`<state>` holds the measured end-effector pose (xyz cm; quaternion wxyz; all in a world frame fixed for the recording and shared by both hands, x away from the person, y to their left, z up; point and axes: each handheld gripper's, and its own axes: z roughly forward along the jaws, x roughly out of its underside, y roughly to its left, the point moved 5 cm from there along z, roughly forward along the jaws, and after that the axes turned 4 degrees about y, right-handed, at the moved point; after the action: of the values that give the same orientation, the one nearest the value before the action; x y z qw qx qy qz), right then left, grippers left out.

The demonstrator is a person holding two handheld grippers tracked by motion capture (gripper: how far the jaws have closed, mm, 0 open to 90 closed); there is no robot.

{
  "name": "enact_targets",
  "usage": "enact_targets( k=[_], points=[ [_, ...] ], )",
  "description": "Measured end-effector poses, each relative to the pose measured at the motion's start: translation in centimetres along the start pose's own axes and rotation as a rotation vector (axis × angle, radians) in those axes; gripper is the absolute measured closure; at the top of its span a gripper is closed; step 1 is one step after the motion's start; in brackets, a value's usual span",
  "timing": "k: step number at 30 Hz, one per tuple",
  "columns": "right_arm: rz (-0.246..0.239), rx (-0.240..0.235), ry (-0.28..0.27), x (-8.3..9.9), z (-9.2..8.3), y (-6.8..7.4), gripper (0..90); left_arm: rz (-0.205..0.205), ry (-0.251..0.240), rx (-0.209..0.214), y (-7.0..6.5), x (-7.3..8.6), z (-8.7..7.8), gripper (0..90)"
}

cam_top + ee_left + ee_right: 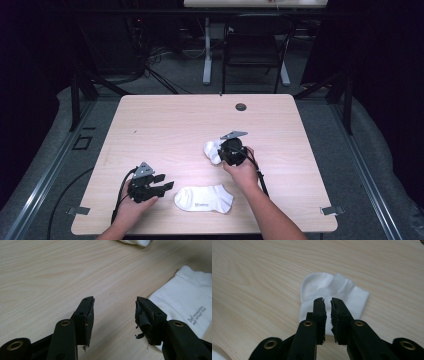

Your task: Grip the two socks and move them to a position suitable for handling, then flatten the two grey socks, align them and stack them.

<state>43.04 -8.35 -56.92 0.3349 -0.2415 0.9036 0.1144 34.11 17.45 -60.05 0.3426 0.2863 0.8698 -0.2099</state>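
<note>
Flat sock (204,198) near front edge of tabletop (165,120). Left gripper (169,185) just left of flat sock, jaws spread, nothing between. Right gripper (327,302) beyond flat sock, jaws nearly together, pinching folded sock (332,293), which lies on tabletop.

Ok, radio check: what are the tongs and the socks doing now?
Left tongs open, beside the flat sock. Right tongs nearly shut over the folded sock; grip unclear. Table bare between socks.

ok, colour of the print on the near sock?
Dark grey on the white near sock; clearest in the left gripper view.
</note>
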Motion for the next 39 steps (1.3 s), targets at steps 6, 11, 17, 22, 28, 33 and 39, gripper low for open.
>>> enact_targets(
  k=[6, 11, 17, 22, 28, 33, 39],
  points=[
    [-0.006, 0.052, 0.022, -0.7, 1.4, -0.4, 81.9, 0.004, 0.002, 0.0, 0.0, 0.0, 0.1, 49.5],
    [0.0, 0.069, 0.034, -0.8, 2.3, -0.8, 81.8, 0.002, -0.002, -0.001, 0.1, 0.0, 0.0, 49.5],
    [0.0, 0.072, 0.051, -1.1, 3.1, -0.9, 82.4, -0.015, -0.006, 0.0, 0.2, 0.1, -0.2, 49.5],
    [-0.015, 0.066, 0.087, -0.5, 3.9, -0.5, 82.8, -0.02, -0.014, -0.004, 0.2, 0.0, -0.2, 49.5],
    [-0.05, 0.056, 0.099, 0.1, 4.8, 0.4, 84.1, -0.015, -0.019, -0.014, 0.2, -0.1, -0.4, 49.5],
    [-0.057, 0.03, 0.086, 0.4, 4.8, 1.0, 85.9, -0.013, -0.015, -0.014, 0.1, -0.1, -0.2, 49.5],
    [-0.095, -0.015, 0.078, 1.0, 4.4, 2.3, 86.4, 0.002, -0.013, -0.019, 0.1, -0.2, -0.1, 49.7]
  ],
)
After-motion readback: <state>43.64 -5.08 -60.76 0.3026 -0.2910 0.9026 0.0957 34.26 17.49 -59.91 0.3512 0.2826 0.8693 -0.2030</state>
